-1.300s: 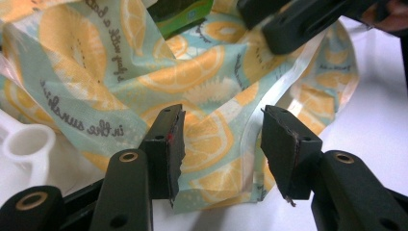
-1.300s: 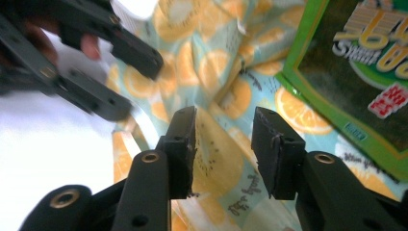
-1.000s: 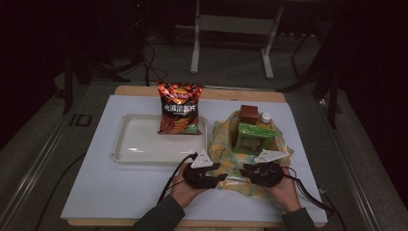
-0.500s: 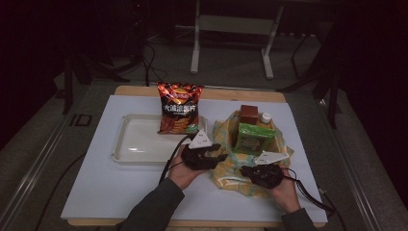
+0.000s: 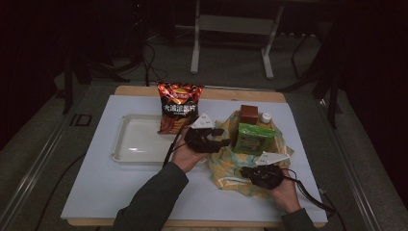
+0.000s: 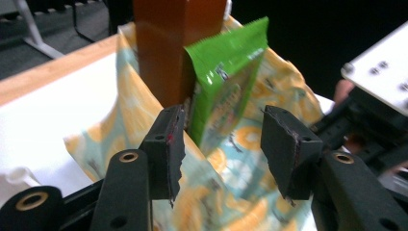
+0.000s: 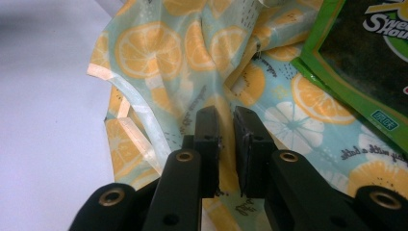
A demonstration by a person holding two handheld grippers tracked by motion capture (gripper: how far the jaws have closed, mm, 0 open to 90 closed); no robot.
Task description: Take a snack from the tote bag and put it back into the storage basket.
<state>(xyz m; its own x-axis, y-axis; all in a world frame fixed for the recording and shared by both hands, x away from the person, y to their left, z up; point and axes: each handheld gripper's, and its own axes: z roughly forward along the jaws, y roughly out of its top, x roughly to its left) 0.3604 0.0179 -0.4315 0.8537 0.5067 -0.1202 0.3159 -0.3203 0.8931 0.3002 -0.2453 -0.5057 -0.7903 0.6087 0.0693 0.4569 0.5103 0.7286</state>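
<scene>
High view, centre right of frame: a lemon-print bag [image 5: 226,163] lies slumped open on the white counter [image 5: 96,192], with a green snack pouch [image 5: 252,138], a brown carton [image 5: 249,114] and a white-capped bottle [image 5: 265,117] standing inside it. Left tool [image 5: 222,140] sits at centre frame, aimed at the pouch. Right tool [image 5: 246,172] sits lower right, on the bag's near edge.

Left gripper view: jaws apart, gripping nothing. Pouch [image 6: 226,82] stands upright between and just beyond them, pressed against the carton [image 6: 173,43]. Bag cloth [image 6: 211,192] fills the lower middle of frame.

Right gripper view: jaws nearly together with a fold of the bag [image 7: 183,62] between them at bottom centre; looks clamped on it, holding the mouth down. Pouch corner [image 7: 365,53] at upper right.

Pouch: glossy green film, dark panel with white lettering, crimped top seam. Judged light, soft-walled and slippery; contents probably crushable. Best hold looks to be the flat sealed top edge or a side seam, pinched gently, not the puffed middle.

Bag: thin, limp, pale blue with orange citrus slices; will drag and bunch if the pouch is pulled out fast, so the right tool's pinch matters.

Upper left of centre, high view: red crisp packet [image 5: 179,107] stands at the far right end of a pale tray [image 5: 130,149].
</scene>
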